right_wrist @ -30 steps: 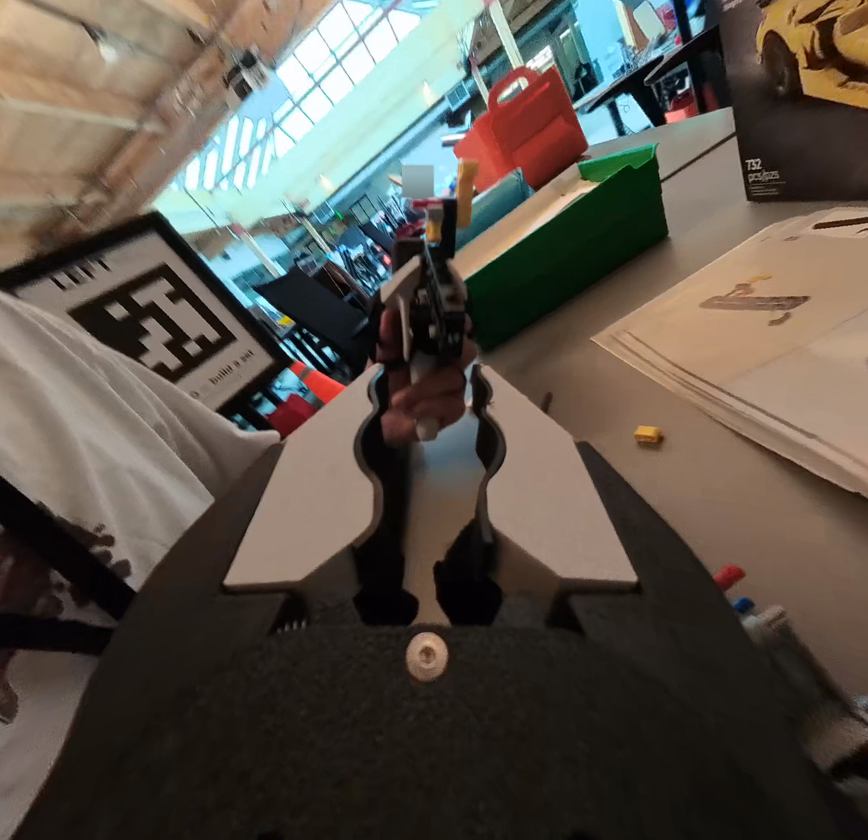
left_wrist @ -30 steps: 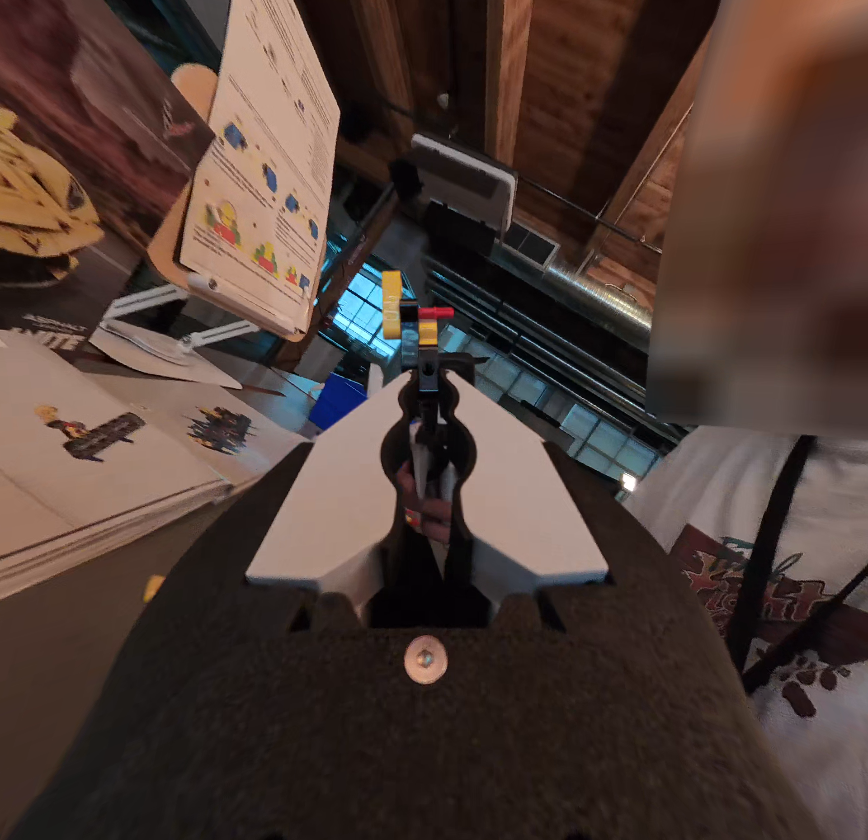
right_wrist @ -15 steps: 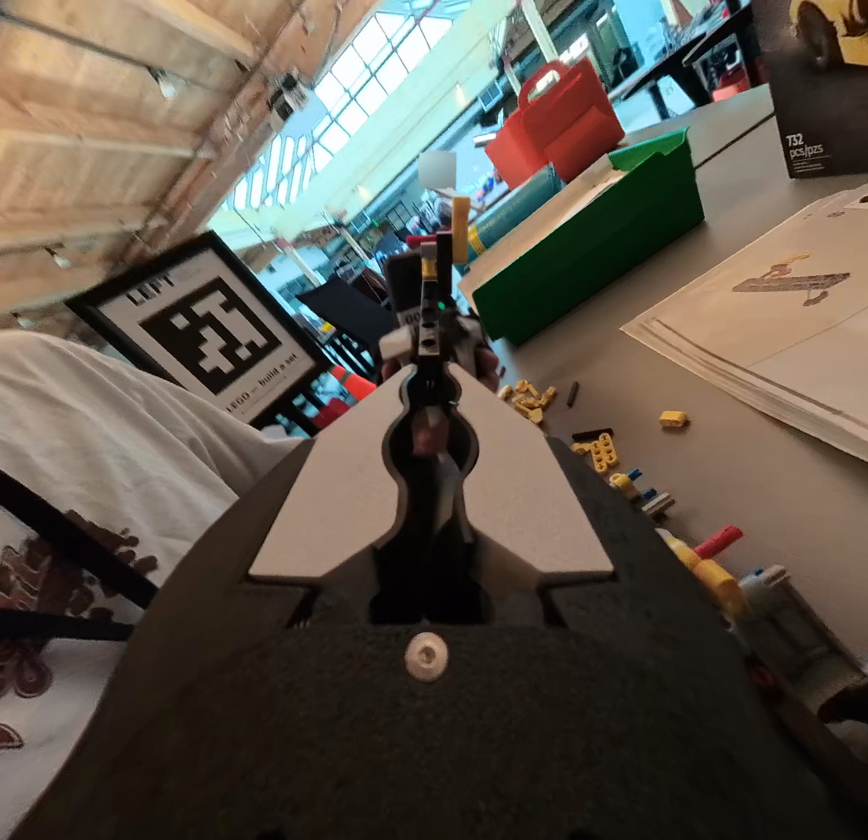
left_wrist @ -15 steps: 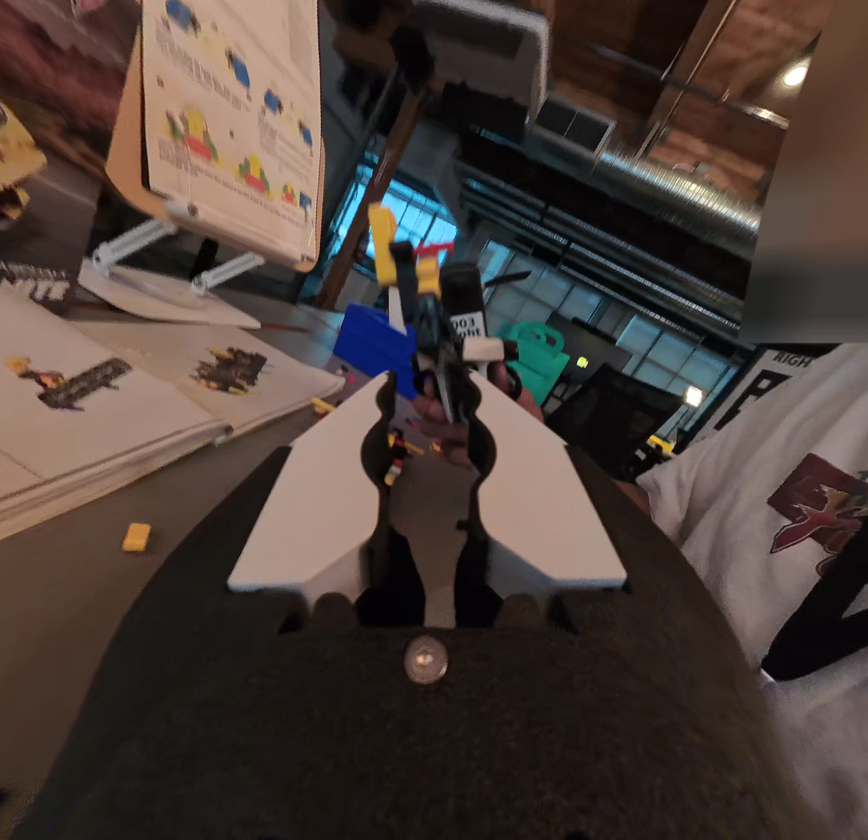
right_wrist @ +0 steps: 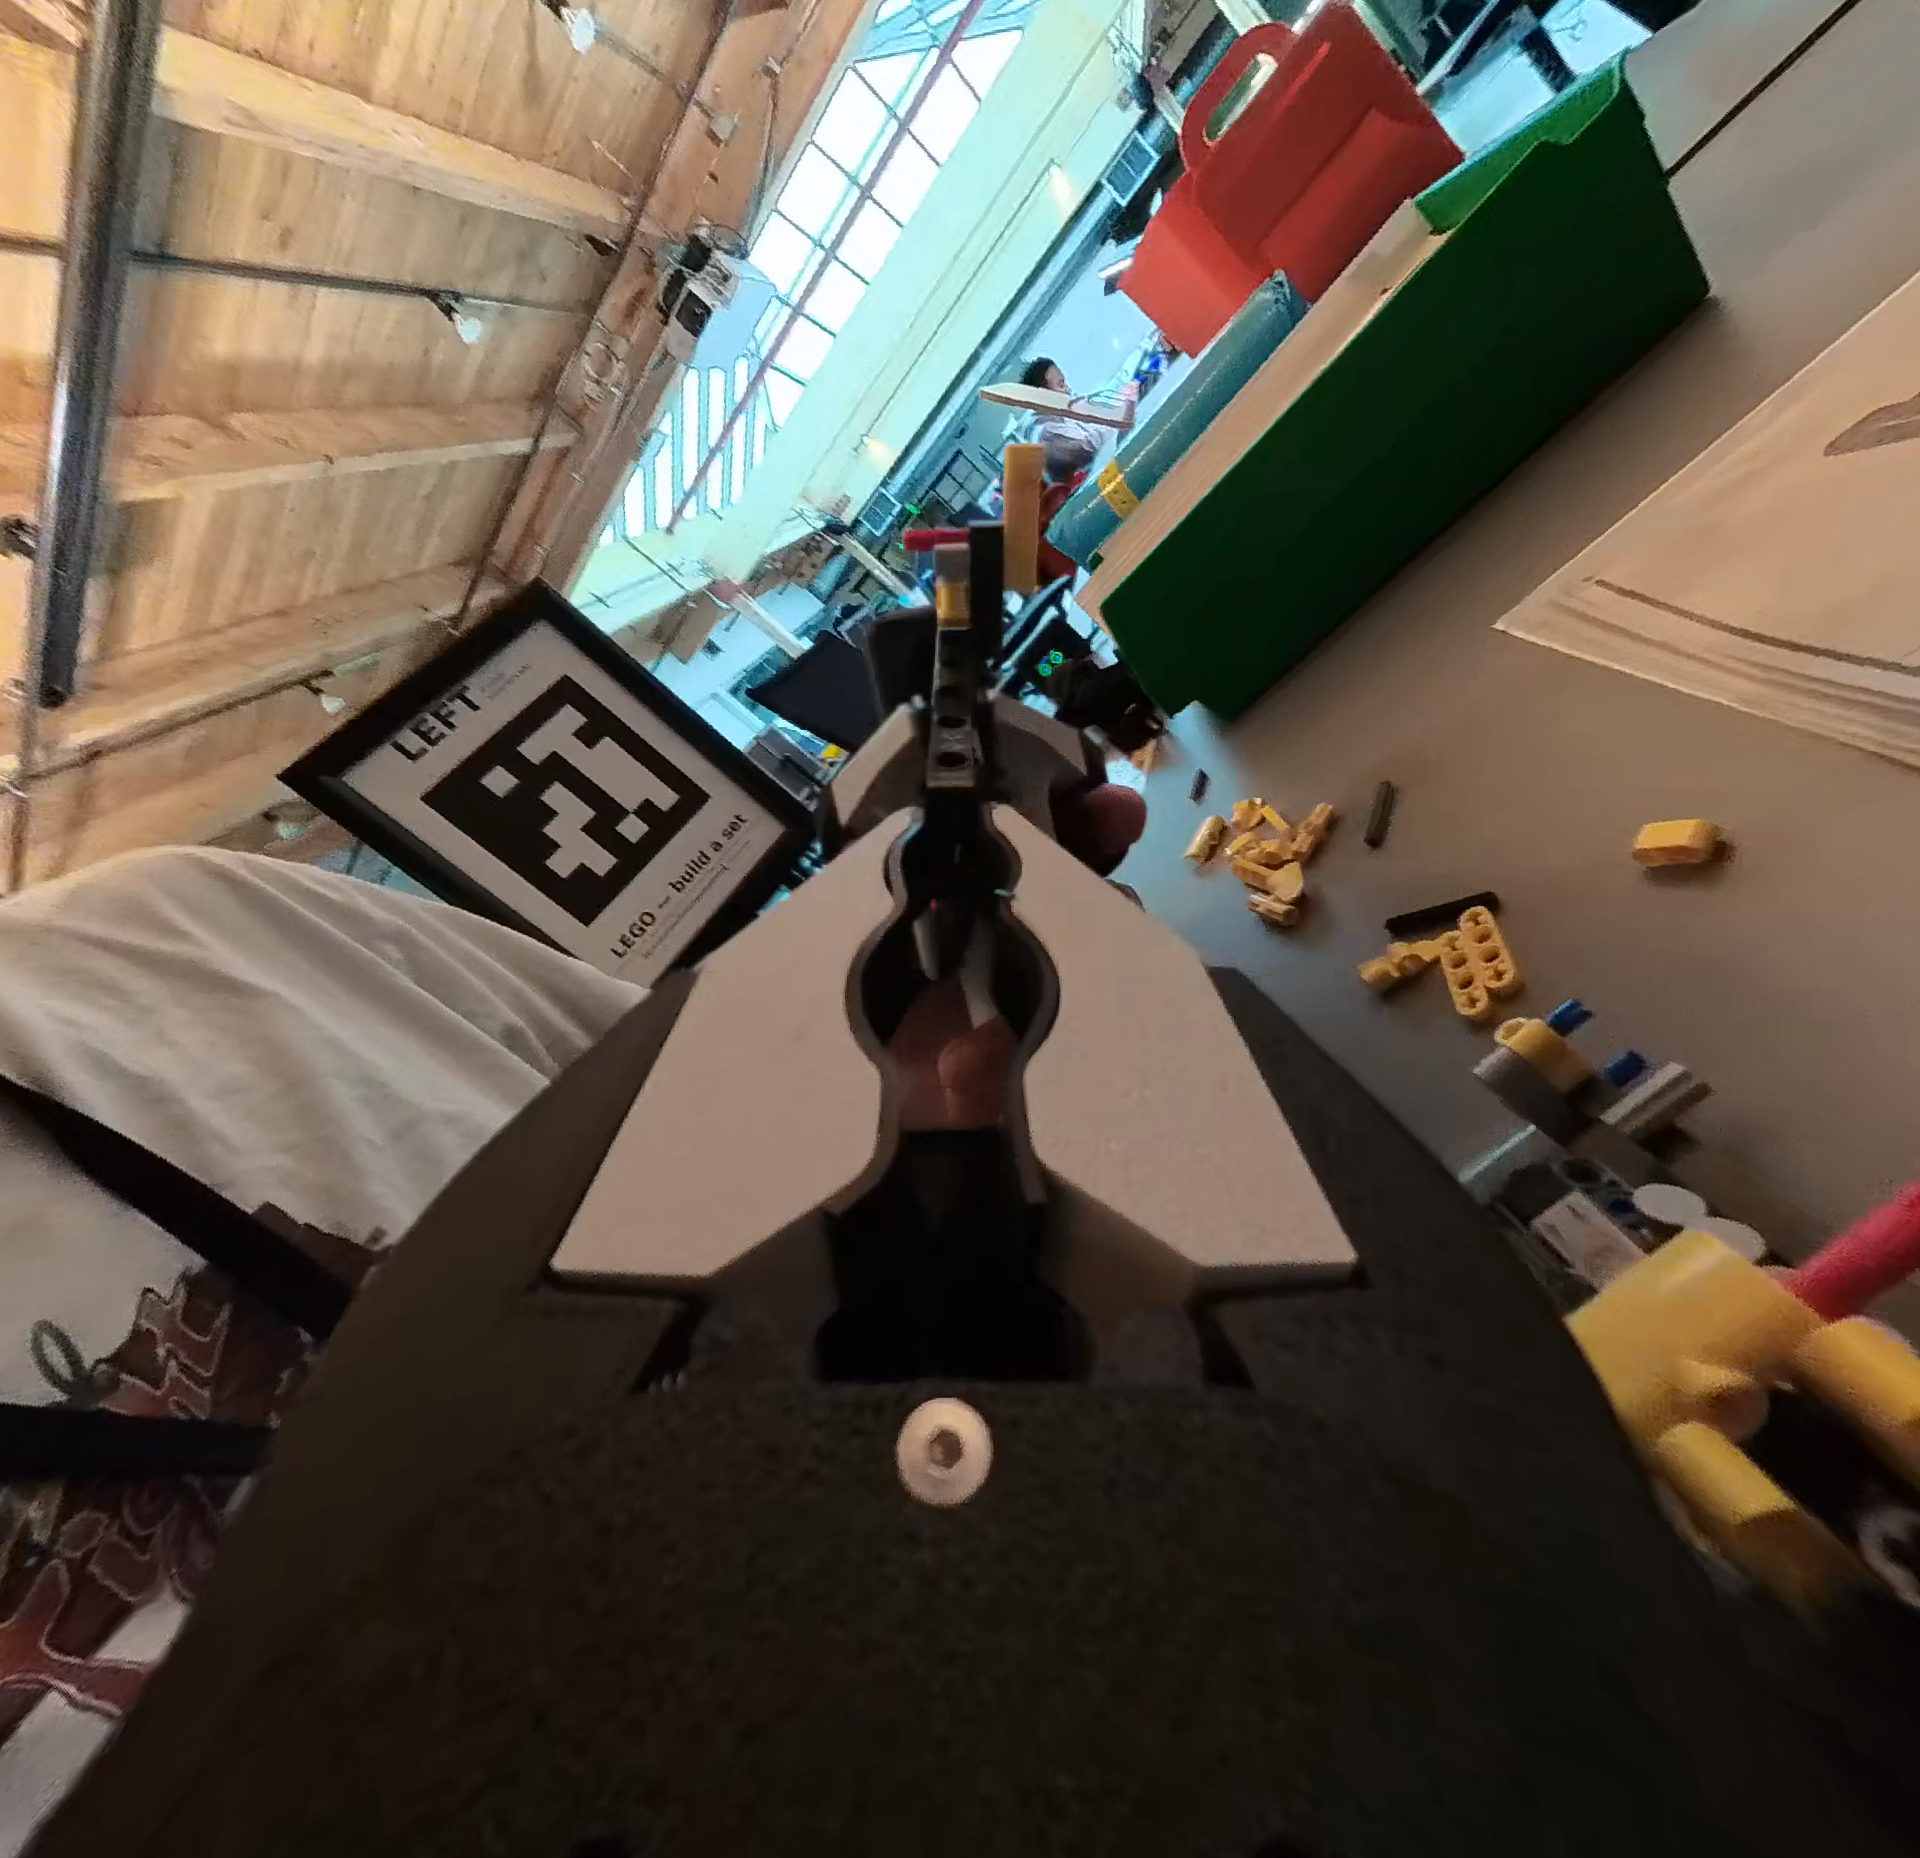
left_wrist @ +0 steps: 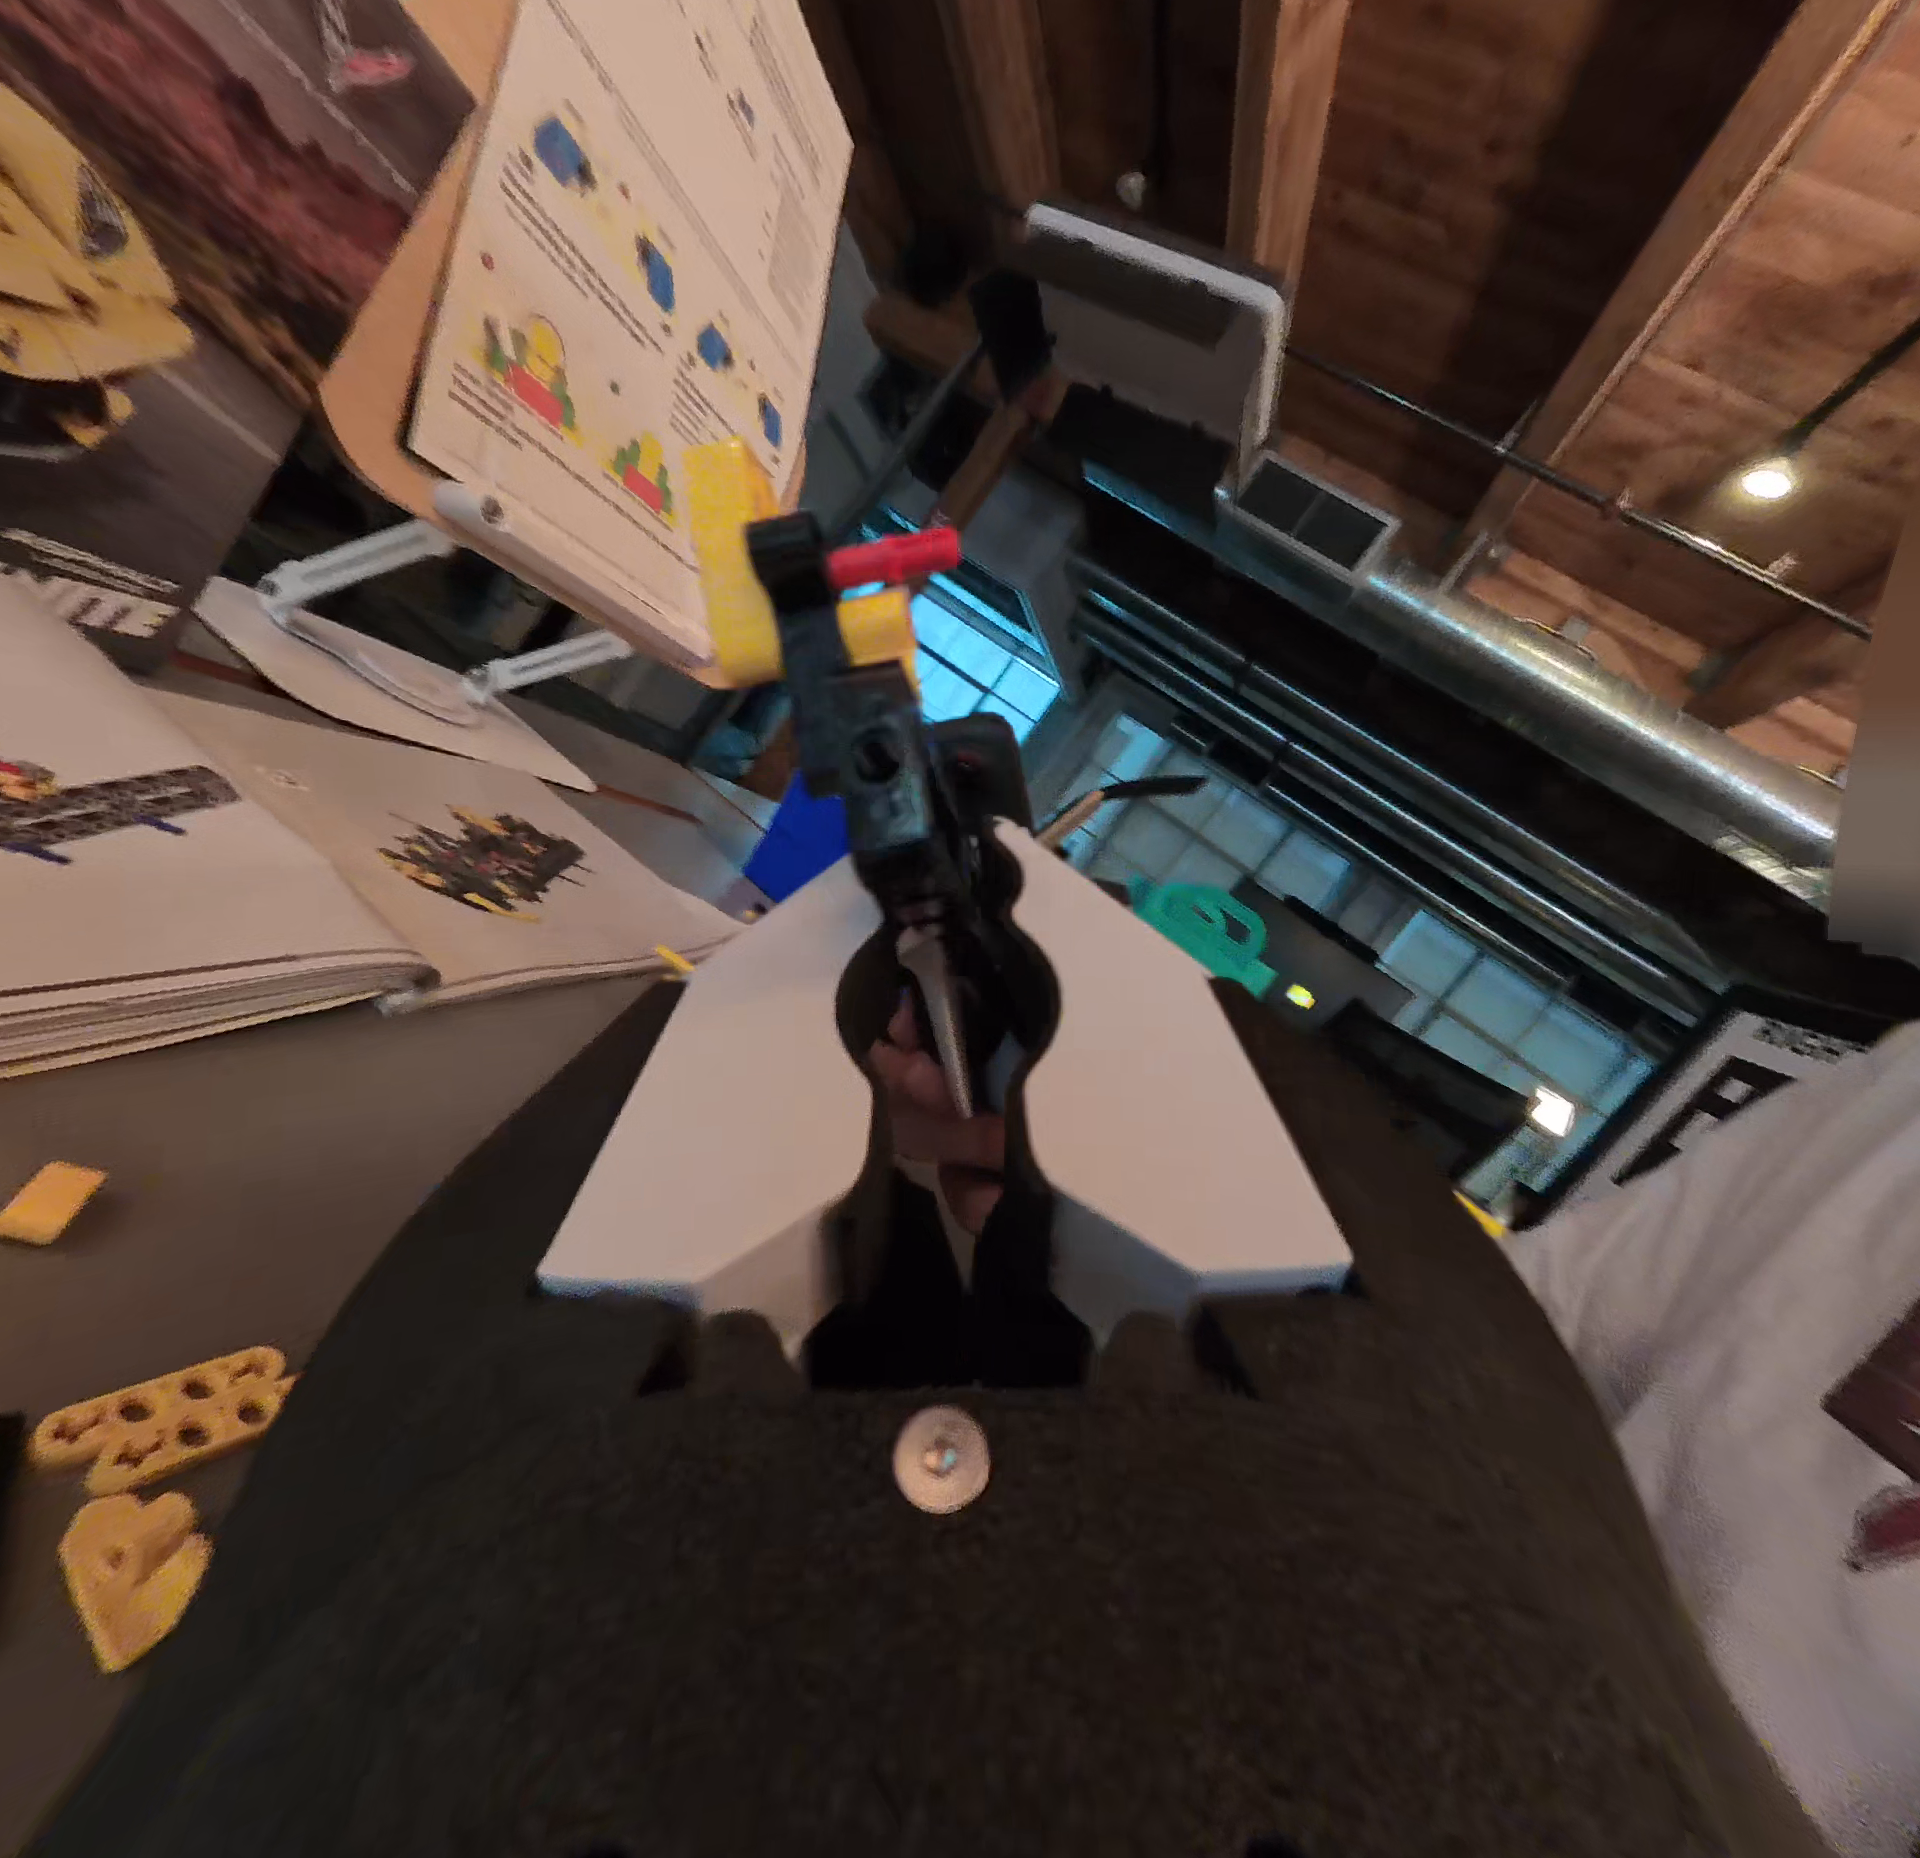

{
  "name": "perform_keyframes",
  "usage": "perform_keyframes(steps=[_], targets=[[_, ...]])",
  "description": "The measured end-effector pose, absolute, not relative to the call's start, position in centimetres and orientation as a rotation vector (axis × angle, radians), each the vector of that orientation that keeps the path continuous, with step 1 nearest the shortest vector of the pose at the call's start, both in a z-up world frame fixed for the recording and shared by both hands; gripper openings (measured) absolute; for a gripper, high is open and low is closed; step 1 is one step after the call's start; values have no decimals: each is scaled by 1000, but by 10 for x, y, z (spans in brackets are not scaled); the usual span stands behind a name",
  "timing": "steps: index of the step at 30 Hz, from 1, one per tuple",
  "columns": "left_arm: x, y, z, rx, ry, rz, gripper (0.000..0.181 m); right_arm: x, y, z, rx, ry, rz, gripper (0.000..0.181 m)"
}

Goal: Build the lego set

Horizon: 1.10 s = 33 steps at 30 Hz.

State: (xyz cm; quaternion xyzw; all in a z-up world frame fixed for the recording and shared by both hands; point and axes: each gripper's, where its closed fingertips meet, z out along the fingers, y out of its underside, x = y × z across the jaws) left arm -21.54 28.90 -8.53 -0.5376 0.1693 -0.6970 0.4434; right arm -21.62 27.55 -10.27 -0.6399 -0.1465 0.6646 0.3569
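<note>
A small lego assembly (left_wrist: 873, 759), a black holed beam topped with yellow pieces and a red pin, is held up in the air. My left gripper (left_wrist: 935, 873) is shut on the beam's lower part. My right gripper (right_wrist: 951, 821) is shut on the same black beam (right_wrist: 956, 707) from the opposite side, just below the left gripper's fingers (right_wrist: 1049, 759). The yellow and red pieces stick out above both sets of fingertips. A person's hand shows behind the jaws in both views.
An open instruction booklet (left_wrist: 208, 873) and a sheet on a stand (left_wrist: 644, 250) lie left. Loose yellow pieces (left_wrist: 156, 1413) (right_wrist: 1268, 852) sit on the grey table (right_wrist: 1558, 873). A green bin (right_wrist: 1403, 458), a red bin (right_wrist: 1299, 167) and another yellow-red sub-assembly (right_wrist: 1714, 1341) are to the right. Less than 4 cm separates the two grippers' tips.
My right gripper closed on the assembly's black beam. My left gripper opened about half a second ago and has closed on the beam again. Both views swung as the assembly was turned.
</note>
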Motion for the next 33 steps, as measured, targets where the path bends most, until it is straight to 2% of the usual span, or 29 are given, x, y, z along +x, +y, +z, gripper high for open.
perform_keyframes(steps=[8,10,13,14,17,23,25,33], targets=[[-219,290,-83,-1333,356,-1781,8,-210,280,-103,-1664,-392,1632,9],[-224,291,-80,-1318,361,-1757,8,-182,286,-100,-1676,-418,1421,21],[-223,289,-87,-1362,423,-1699,8,-128,272,-87,-1647,-513,1079,28],[-220,286,-90,-1386,464,-1679,8,-114,263,-97,-1698,-571,948,35],[-208,278,-100,-1444,581,-1608,8,-91,216,-157,-1938,-841,700,38],[-196,264,-106,-1467,696,-1604,8,-87,158,-236,-2223,-1002,626,34],[-194,260,-107,-1462,724,-1595,8,-92,155,-236,-2240,-952,723,27],[-186,249,-110,-1456,810,-1579,8,-83,174,-223,-2367,-599,657,23]])
